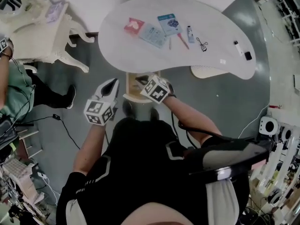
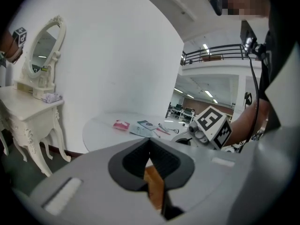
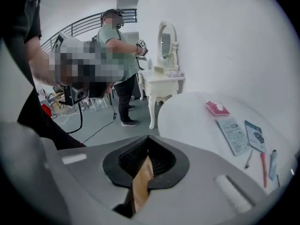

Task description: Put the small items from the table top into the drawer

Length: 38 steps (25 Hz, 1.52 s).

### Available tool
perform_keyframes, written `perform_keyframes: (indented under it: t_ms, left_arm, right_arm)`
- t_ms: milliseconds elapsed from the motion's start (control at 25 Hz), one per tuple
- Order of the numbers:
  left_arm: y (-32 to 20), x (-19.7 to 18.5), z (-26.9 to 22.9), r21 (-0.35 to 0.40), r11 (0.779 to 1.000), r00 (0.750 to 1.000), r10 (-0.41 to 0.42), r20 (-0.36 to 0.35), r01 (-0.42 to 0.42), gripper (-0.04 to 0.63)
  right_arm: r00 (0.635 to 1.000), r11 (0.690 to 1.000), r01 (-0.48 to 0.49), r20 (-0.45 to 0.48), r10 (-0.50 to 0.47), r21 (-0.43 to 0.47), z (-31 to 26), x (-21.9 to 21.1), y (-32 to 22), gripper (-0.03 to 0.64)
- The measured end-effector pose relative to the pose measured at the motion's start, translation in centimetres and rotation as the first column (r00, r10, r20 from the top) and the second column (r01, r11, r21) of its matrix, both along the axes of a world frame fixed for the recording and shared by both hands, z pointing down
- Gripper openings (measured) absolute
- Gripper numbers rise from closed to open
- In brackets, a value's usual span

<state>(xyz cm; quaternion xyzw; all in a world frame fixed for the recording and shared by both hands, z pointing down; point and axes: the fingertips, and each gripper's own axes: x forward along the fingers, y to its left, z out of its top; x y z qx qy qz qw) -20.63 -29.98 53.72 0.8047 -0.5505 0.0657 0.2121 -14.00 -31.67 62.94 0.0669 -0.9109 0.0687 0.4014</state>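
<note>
The step in hand is judged to be the very start: the small items all lie on the white counter [image 1: 117, 50] and nothing has been lifted. The left hand-held gripper [image 1: 114, 83] and the right hand-held gripper [image 1: 141, 80] are both held low, short of the counter's near edge, each with its jaws brought together at the tips and nothing clamped. Only a strip of tan wood is seen through the gap behind the tips, probably the drawer [image 1: 132, 92]. It appears pulled out, just below the right hand-held gripper and beside the left one. Ahead of both, well apart from them, a red packet [image 1: 134, 26], a pale leaflet [image 1: 153, 34], a blue booklet [image 1: 168, 24], a red pen [image 1: 182, 40], a small tube [image 1: 190, 33] and a black looped item [image 1: 202, 44] are grouped. A marker [image 1: 238, 48] and a small black block [image 1: 248, 56] are set far to the right. Next, one hand-held gripper must be opened, raised over the counter edge and lowered onto an item; the flat leaflets are judged hard to pinch. A dressing table [image 2: 40, 78] and another person [image 1: 14, 93] are seen far to the left, out of the way.
</note>
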Motion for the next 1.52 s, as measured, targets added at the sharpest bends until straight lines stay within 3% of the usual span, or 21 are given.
perform_keyframes:
  t_ms: [200, 320, 480, 680, 1040, 1200, 1520]
  left_arm:
    - [-1.7, -0.3, -2.1, 0.049, 0.998, 0.997, -0.053, 0.048, 0.051, 0.000]
    - [-2.5, 0.1, -3.9, 0.085, 0.995, 0.998, -0.051, 0.039, 0.047, 0.000]
    - [-3.2, 1.1, -5.9, 0.127, 0.992, 0.999, -0.027, 0.022, 0.024, 0.000]
    - [-3.3, 2.0, -8.4, 0.176, 0.984, 1.000, -0.014, 0.015, 0.012, 0.000]
    - [-3.6, 3.1, -12.0, 0.248, 0.969, 0.999, 0.007, 0.032, -0.015, 0.000]
    - [-3.3, 4.0, -12.8, 0.276, 0.960, 0.998, 0.037, 0.051, -0.049, 0.000]
    - [-2.9, 3.8, -13.2, 0.274, 0.961, 0.999, 0.018, 0.048, -0.030, 0.000]
  right_arm:
    - [0.982, 0.992, -0.126, 0.144, 0.125, -0.006, -5.1, 1.0, -1.8, 0.003]
    - [0.945, 0.973, -0.227, 0.236, 0.227, -0.026, -8.2, 2.1, -3.4, 0.003]
    - [0.901, 0.955, -0.295, 0.327, 0.284, -0.016, -12.2, 3.2, -4.5, 0.003]
    - [0.816, 0.927, -0.369, 0.452, 0.360, -0.073, -16.5, 4.6, -5.3, 0.003]
    - [0.738, 0.876, -0.479, 0.519, 0.430, -0.045, -20.0, 7.4, -6.3, 0.002]
    - [0.728, 0.859, -0.512, 0.532, 0.432, 0.002, -21.0, 8.1, -6.3, 0.000]
    - [0.715, 0.852, -0.523, 0.551, 0.429, 0.015, -21.9, 8.3, -6.0, 0.000]
